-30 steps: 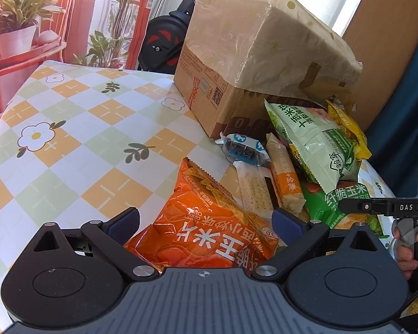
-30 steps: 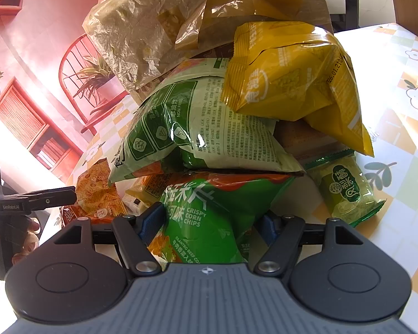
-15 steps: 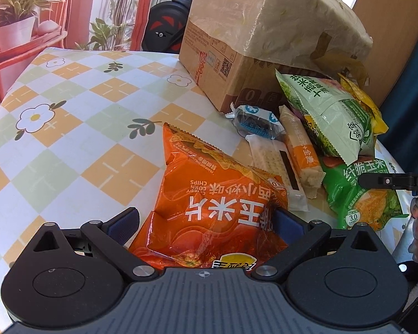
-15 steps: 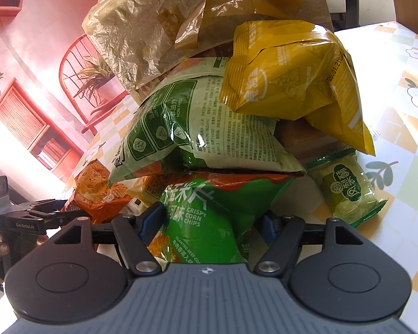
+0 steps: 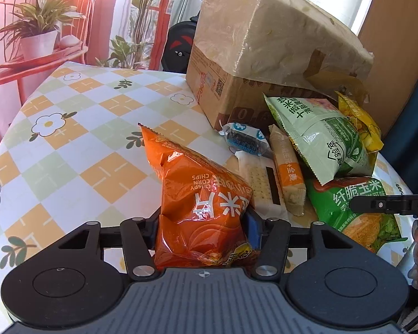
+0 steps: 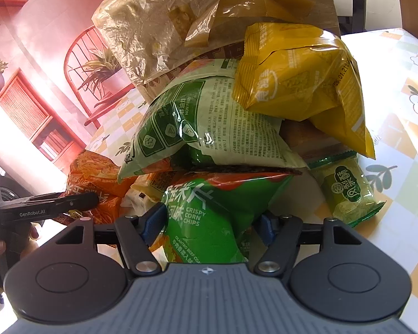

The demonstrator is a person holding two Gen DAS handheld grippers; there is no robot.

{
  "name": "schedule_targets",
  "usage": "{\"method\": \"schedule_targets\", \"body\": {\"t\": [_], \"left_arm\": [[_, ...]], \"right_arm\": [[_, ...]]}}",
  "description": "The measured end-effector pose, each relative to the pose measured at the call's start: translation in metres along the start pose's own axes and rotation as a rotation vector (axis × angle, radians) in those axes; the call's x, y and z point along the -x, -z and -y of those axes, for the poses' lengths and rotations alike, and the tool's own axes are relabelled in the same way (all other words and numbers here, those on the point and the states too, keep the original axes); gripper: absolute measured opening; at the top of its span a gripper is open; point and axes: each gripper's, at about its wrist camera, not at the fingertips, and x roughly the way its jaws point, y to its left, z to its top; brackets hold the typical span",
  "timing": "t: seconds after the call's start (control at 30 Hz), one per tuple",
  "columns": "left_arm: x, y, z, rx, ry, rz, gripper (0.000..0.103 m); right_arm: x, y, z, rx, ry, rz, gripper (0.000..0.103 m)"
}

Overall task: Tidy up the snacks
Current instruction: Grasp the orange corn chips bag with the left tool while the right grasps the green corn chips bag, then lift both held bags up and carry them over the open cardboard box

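Both grippers are squeezing bags: left gripper (image 5: pixel 202 228), jaws just closing, is clamping the orange bag (image 5: pixel 200 194); right gripper (image 6: pixel 209 222) is pinching the green bag (image 6: pixel 209 211). Lifting gently avoids crushing.

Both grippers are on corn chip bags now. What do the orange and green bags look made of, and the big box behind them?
Orange bag: glossy plastic film, by its creases and glare. Green bag: the same shiny film, seemingly. Box: matte brown corrugated cardboard, draped in crinkly translucent plastic sheet.
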Motion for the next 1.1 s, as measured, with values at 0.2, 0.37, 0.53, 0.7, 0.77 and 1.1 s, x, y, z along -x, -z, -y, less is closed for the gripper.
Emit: {"method": "schedule_targets", "body": {"t": [0.2, 0.37, 0.53, 0.7, 0.77, 1.1], "left_arm": [[0.029, 0.012, 0.03, -0.004, -0.104, 0.037, 0.055], [0.052, 0.017, 0.052, -0.001, -0.163, 0.081, 0.053], [0.078, 0.018, 0.074, 0.019, -0.197, 0.132, 0.053], [0.106, 0.002, 0.101, 0.007, -0.206, 0.222, 0.053], [0.116, -0.009, 0.109, 0.006, -0.216, 0.257, 0.053], [0.127, -0.078, 0.159, -0.064, -0.209, 0.382, 0.053]], "right_arm": [[0.007, 0.004, -0.005, 0.028, -0.007, -0.027, 0.067], [0.015, 0.008, -0.006, 0.041, -0.017, -0.033, 0.066], [0.033, 0.011, -0.009, 0.064, -0.037, 0.003, 0.065], [0.061, 0.01, -0.017, 0.113, -0.059, 0.093, 0.064], [0.072, 0.007, -0.019, 0.122, -0.067, 0.13, 0.063], [0.131, -0.046, -0.014, 0.138, -0.098, 0.342, 0.063]]}}
